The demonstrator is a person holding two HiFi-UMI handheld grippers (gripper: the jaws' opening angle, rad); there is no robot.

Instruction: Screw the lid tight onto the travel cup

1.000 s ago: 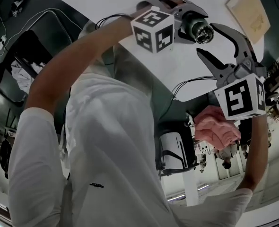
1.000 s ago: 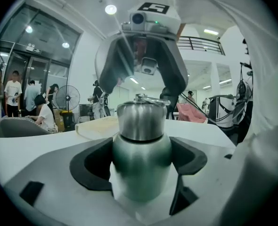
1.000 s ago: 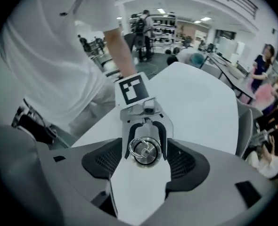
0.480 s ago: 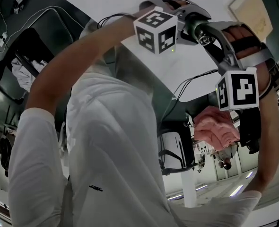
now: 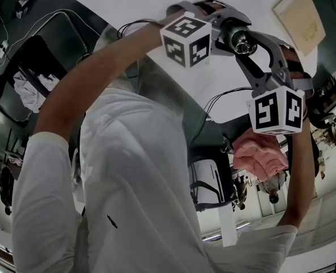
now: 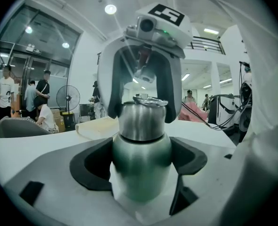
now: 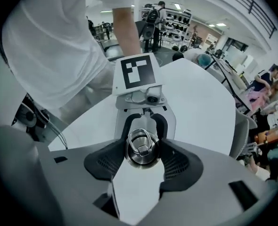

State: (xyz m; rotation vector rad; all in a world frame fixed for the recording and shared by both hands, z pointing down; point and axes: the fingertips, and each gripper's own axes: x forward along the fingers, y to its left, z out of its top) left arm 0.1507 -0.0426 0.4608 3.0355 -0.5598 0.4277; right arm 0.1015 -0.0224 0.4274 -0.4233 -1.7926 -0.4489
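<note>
As right fingers (image 7: 175, 162) finish closing on lid (image 7: 141, 150), cup (image 6: 141, 157) base hidden

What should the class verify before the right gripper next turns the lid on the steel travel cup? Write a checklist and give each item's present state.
1. Hold of the left gripper on the travel cup body, pads on both sides: ok.
2. The right gripper looks straight down onto the lid: ok.
3. Its jaws have just been closing, with the lid between them and the pads touching its rim: ok.
4. Lid sits level on the cup, seam even in the left gripper view: ok.
5. Thread fully tight: cannot tell.
</note>
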